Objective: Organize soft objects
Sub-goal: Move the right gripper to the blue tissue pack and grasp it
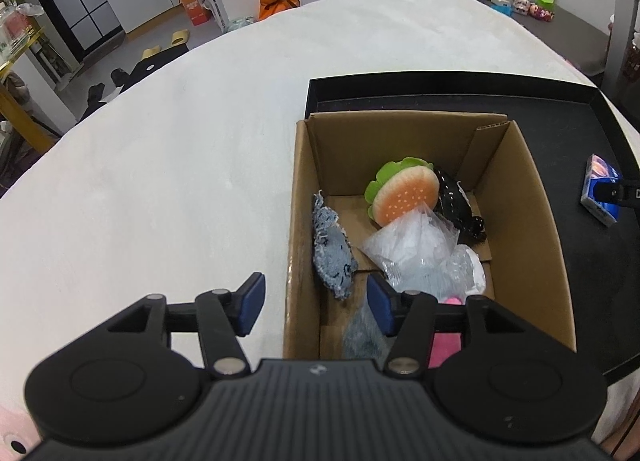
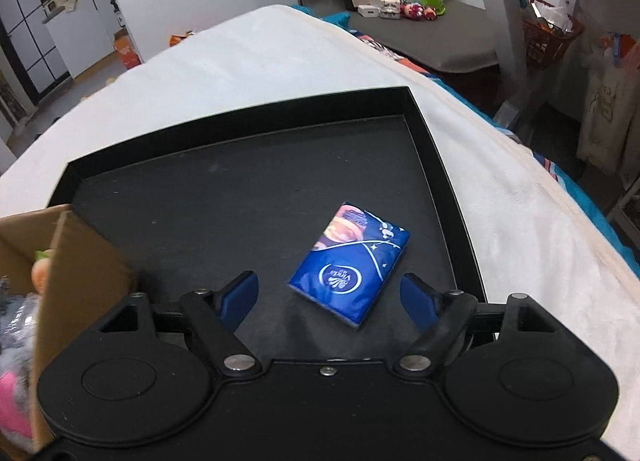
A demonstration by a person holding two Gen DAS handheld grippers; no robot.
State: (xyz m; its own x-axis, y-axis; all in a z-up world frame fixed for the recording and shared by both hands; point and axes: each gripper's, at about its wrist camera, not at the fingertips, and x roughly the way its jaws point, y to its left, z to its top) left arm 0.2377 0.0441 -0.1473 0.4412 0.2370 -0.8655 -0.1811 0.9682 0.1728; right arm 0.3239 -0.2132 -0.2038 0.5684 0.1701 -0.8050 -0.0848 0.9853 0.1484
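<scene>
two grippers in view, both with jaws spread wide and holding nothing. left gripper (image 1: pixel 316 303) hangs over the near-left wall of the open brown cardboard box (image 1: pixel 532 229): one blue pad outside above the white fleece blanket (image 1: pixel 160 161), the other inside over the contents. box sits at the left end of the shallow black rectangular tray (image 2: pixel 240 189), tray on the blanket. inside the box: plush burger with orange bun and green lettuce frill (image 1: pixel 404 193) leaning at the far side, black soft item (image 1: pixel 460 205) touching it on the right, crinkled clear plastic bag (image 1: pixel 416 245) in the middle partly over the burger's lower edge, frayed blue denim piece (image 1: pixel 332 253) upright against the left wall, pink soft item (image 1: pixel 444 341) at the near end, mostly hidden behind the gripper. right gripper (image 2: pixel 328 299) hovers over the tray, right of the box; blue plastic-wrapped pocket tissue pack (image 2: pixel 352 265) lies flat on the tray floor, angled, its near end between the two pads, touching neither.
</scene>
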